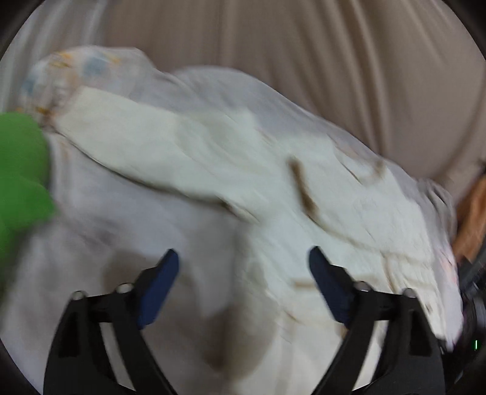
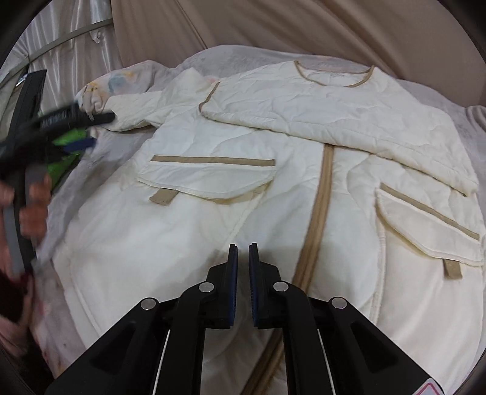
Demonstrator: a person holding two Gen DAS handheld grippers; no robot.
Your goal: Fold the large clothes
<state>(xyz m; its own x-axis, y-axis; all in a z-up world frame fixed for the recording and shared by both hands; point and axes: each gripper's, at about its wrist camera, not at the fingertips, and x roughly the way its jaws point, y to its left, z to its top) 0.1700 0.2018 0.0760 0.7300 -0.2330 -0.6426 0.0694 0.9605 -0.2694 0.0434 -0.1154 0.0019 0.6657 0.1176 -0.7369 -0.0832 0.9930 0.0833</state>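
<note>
A cream quilted jacket point(image 2: 243, 188) with tan trim lies front up on a bed covered by a pale sheet point(image 2: 100, 158). One sleeve point(image 2: 334, 112) is folded across the chest. The other sleeve point(image 2: 136, 112) stretches out to the left. My right gripper point(image 2: 243, 245) hovers over the lower front of the jacket, shut, with nothing between its pads. My left gripper point(image 1: 243, 250) stands wide open over the blurred jacket point(image 1: 303, 188) and holds nothing. In the right wrist view the left gripper point(image 2: 97, 129) sits by the end of the outstretched sleeve, held by a person's hand point(image 2: 33, 209).
A green object point(image 1: 21, 170) lies at the bed's left side. A patterned cloth point(image 2: 121, 79) is bunched at the far left corner. Beige curtains point(image 2: 303, 27) hang close behind the bed. Something orange point(image 1: 474, 218) shows at the right edge.
</note>
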